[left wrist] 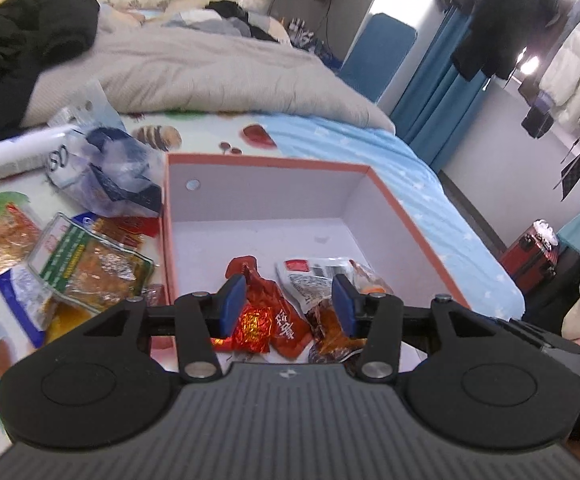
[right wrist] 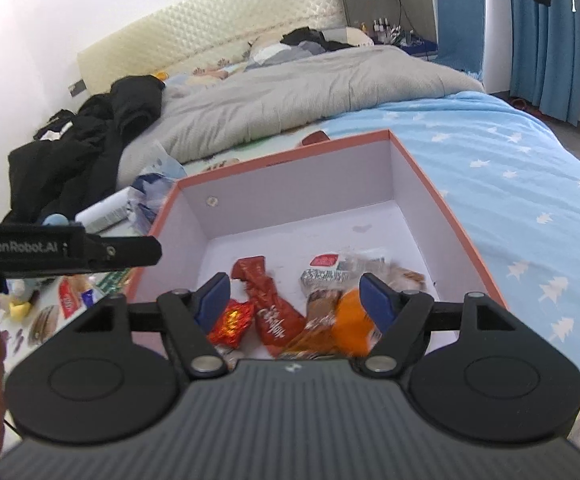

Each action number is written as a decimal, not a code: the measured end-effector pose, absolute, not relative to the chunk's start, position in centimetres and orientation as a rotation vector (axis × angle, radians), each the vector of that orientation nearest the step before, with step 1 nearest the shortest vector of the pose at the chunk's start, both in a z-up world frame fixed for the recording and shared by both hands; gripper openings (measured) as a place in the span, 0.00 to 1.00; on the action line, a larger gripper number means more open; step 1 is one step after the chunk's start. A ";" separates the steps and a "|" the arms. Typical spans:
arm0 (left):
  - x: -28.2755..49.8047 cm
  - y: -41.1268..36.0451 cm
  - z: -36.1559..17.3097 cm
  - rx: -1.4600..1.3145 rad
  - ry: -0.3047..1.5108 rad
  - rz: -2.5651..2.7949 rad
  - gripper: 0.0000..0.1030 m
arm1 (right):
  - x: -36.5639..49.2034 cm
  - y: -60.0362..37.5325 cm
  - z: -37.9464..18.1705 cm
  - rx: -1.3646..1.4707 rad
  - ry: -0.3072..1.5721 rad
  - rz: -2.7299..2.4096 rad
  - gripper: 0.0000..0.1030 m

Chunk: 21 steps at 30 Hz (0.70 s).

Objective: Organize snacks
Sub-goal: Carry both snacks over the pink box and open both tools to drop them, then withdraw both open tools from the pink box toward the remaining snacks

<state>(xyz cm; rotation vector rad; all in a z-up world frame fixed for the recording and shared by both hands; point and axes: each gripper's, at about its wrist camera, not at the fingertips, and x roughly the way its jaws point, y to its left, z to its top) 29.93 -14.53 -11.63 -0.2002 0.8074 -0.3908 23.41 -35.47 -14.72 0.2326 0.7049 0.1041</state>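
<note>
An orange-rimmed box with white walls point(left wrist: 258, 184) point(right wrist: 302, 176) sits on the bed. Inside lie a red snack packet point(left wrist: 278, 312) point(right wrist: 268, 304), a shiny red foil candy point(left wrist: 252, 326) point(right wrist: 230, 322), a clear packet with brown snack point(left wrist: 322, 300) point(right wrist: 322, 280) and an orange item point(right wrist: 350, 320). My left gripper point(left wrist: 290, 304) is open and empty above the box's near end. My right gripper point(right wrist: 296, 300) is open and empty over the same snacks. Loose snack packets point(left wrist: 86, 264) lie on the bed left of the box.
A clear plastic bag point(left wrist: 110, 168) and a white tube point(left wrist: 18, 152) lie left of the box. A grey duvet point(left wrist: 210, 72) and black clothes point(left wrist: 22, 40) lie behind. The left gripper's body point(right wrist: 66, 250) shows at the right view's left edge. Blue sheet point(right wrist: 510, 168) lies to the right.
</note>
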 end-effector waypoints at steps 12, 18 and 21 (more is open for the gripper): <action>19.9 -11.2 -7.7 -0.202 0.720 -0.387 0.52 | 15.9 -32.9 -10.8 0.211 0.593 0.126 0.71; 16.0 -9.3 -7.1 -0.189 0.699 -0.369 0.52 | 12.7 -31.5 -10.2 0.208 0.558 0.149 0.71; 14.5 -8.4 -6.9 -0.178 0.685 -0.354 0.52 | 11.5 -30.7 -10.1 0.197 0.542 0.158 0.71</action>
